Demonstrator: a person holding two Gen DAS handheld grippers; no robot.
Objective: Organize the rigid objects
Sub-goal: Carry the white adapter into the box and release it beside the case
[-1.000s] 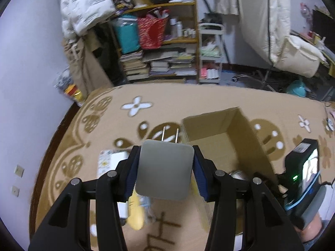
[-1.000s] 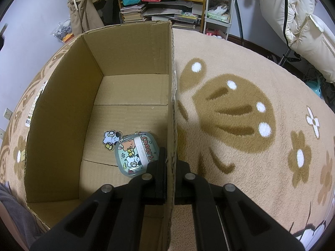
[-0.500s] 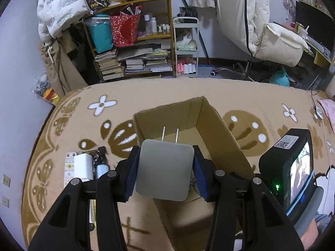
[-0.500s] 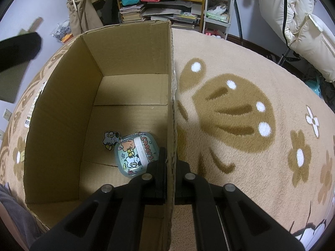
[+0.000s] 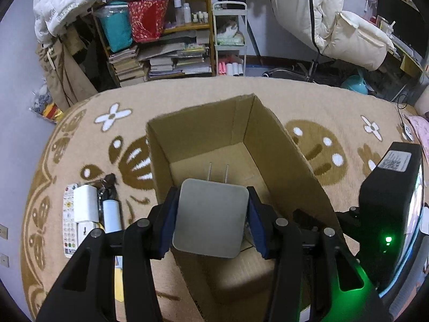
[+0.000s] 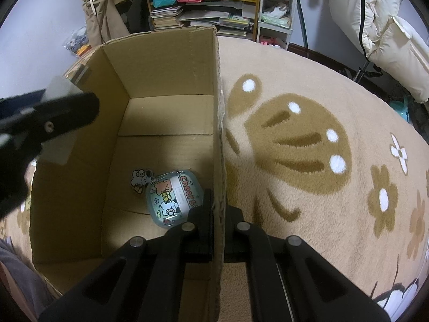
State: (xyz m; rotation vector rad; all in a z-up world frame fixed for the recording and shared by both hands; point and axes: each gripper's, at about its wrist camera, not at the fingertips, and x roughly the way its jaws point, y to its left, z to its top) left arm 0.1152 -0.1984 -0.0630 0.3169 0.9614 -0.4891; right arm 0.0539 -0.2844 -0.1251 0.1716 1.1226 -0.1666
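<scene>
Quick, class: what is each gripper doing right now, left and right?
Left gripper: shut on the grey plug adapter, above the cardboard box.
Right gripper: shut on the box's side wall.

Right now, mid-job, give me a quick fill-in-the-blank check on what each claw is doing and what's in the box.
The left claw grips a grey ____ with two metal prongs.
The right claw is clamped on the box's ____.
The cartoon-printed case lies ____ the cardboard box.
The white items lie on the ____ left of the box.

Missing words: charger; wall; inside; rug
</scene>
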